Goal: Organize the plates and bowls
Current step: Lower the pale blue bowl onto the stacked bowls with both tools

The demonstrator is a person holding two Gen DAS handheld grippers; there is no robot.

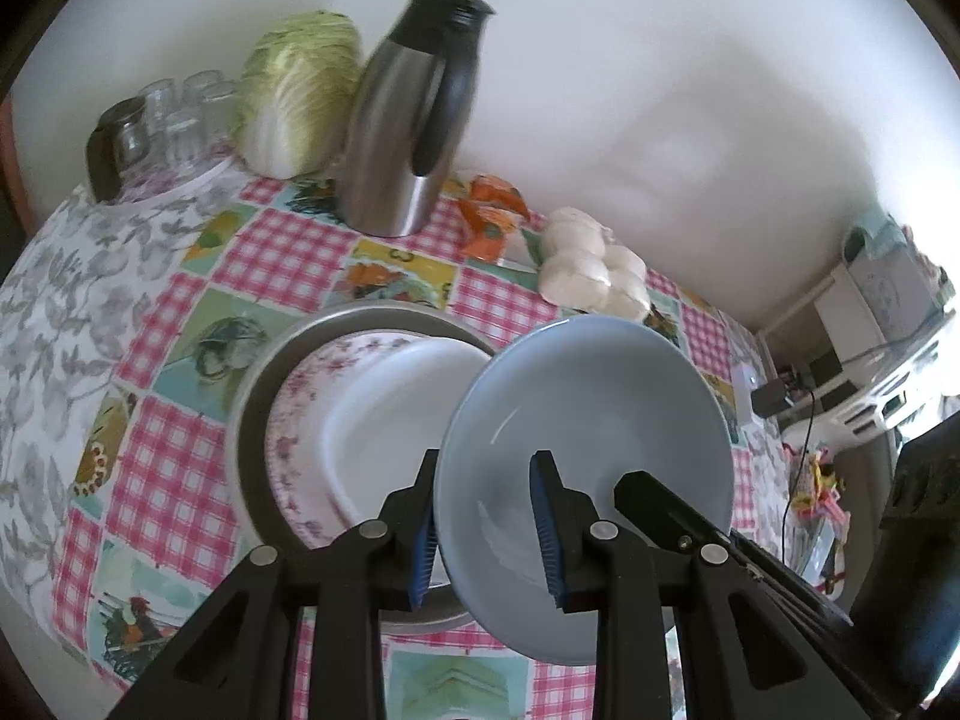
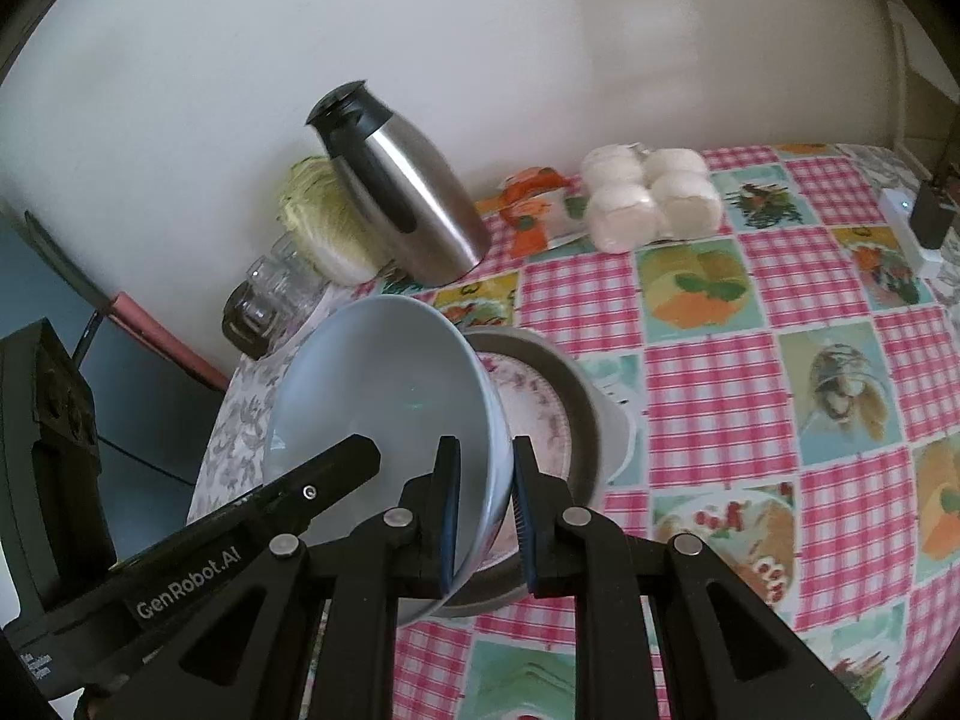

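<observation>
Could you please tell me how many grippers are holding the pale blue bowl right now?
2. The left gripper clamps one side of the pale blue bowl's rim, and the right gripper clamps the opposite side.

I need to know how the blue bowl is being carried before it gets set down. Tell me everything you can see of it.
The blue bowl is pale blue-grey, glossy like glazed ceramic, plain, empty and whole. It is lifted and tilted, its inside facing both cameras. The left gripper and right gripper each clamp its rim, one finger inside and one outside, from opposite sides. It hangs over the floral plate and the grey round tray holding it, seemingly clear of both.
</observation>
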